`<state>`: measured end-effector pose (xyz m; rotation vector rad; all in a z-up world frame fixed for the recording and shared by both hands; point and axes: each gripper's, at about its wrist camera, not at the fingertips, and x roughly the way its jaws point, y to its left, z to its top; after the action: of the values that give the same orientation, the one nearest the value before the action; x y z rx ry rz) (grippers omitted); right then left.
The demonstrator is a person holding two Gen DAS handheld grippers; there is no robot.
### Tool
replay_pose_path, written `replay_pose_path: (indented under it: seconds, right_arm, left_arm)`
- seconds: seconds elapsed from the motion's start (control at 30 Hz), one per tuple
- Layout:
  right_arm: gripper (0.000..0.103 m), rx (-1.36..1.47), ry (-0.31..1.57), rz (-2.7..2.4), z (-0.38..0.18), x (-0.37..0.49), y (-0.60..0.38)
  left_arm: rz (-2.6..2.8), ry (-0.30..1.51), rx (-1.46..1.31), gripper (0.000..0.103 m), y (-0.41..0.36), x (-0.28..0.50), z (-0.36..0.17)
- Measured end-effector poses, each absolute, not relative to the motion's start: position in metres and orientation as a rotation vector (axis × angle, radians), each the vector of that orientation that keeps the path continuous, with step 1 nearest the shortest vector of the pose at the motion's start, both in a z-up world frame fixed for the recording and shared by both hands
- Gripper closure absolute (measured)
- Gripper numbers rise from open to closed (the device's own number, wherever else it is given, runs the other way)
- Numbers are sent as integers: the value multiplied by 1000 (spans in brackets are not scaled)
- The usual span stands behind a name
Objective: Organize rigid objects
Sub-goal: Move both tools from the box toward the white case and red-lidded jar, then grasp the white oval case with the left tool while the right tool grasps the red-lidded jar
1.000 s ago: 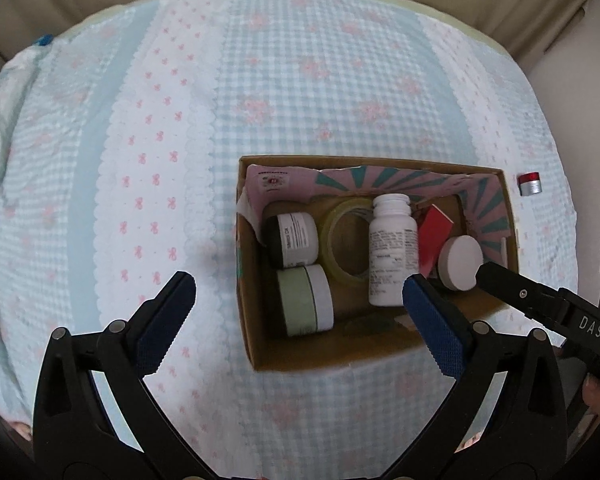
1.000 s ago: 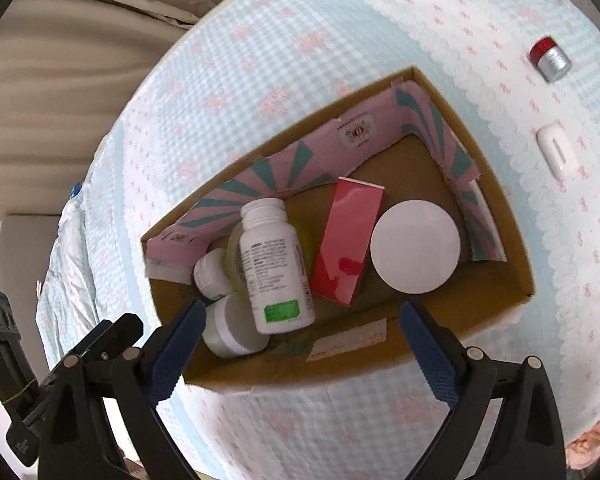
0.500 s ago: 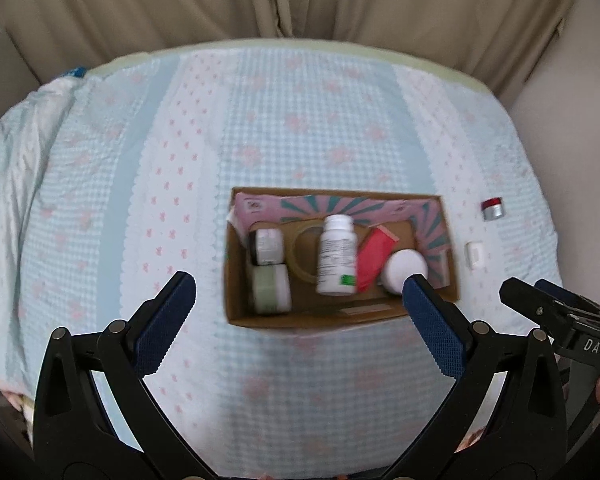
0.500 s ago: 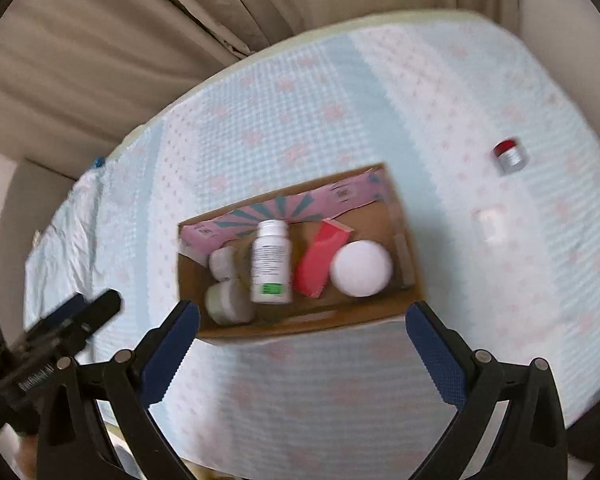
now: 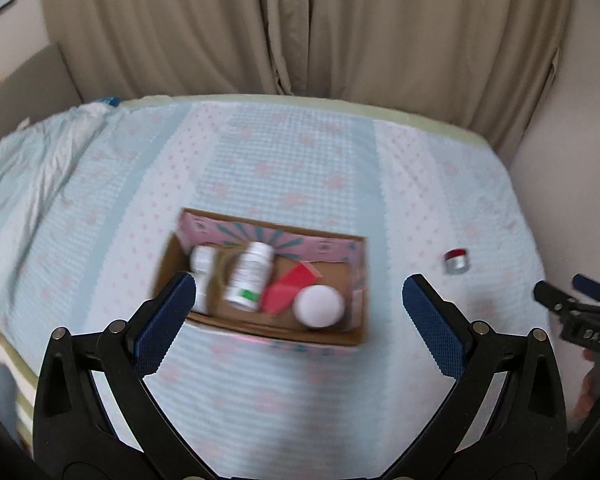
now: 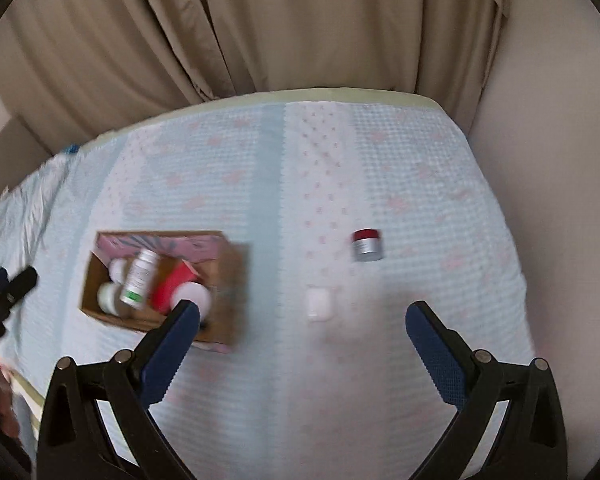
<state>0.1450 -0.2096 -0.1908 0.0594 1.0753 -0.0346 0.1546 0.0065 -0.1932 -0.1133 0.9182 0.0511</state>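
A cardboard box [image 5: 352, 276] [image 6: 230, 280] with a pink patterned back wall lies on the bed. It holds a white bottle [image 5: 250, 276] [image 6: 139, 278], a red box [image 5: 290, 288] [image 6: 172, 282], a round white lid [image 5: 319, 306] [image 6: 194, 294] and small jars [image 5: 202, 264] [image 6: 110, 294]. A small silver jar with a red top [image 5: 456, 261] [image 6: 367, 245] and a small white case [image 6: 318, 303] lie on the cloth right of the box. My left gripper [image 5: 298, 316] hangs open and empty above the box's near side. My right gripper [image 6: 302, 332] is open and empty above the white case.
The bed carries a pale blue and white cloth [image 5: 300, 168] [image 6: 380, 380] with pink bows. Beige curtains [image 5: 300, 28] hang behind it and a wall [image 6: 560, 160] stands at the right. The other gripper shows at each view's edge [image 5: 580, 320] [image 6: 0, 292].
Both grippers have drawn up and back from the box, so the whole bed and the curtains now show. The box contents have not moved.
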Motion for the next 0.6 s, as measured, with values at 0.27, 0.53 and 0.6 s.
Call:
replay_pose_path:
  seconds: [0.27, 0.53, 0.6]
  right_arm:
    - [0, 68, 1041, 11, -217, 172, -291]
    - [0, 27, 988, 102, -298, 205, -316]
    - [0, 31, 1007, 106, -326, 215, -321]
  left_arm:
    - [-8, 976, -78, 0, -108, 162, -258]
    - [-83, 1011, -30, 3, -182, 193, -380]
    - [-97, 1017, -44, 5, -193, 201, -410]
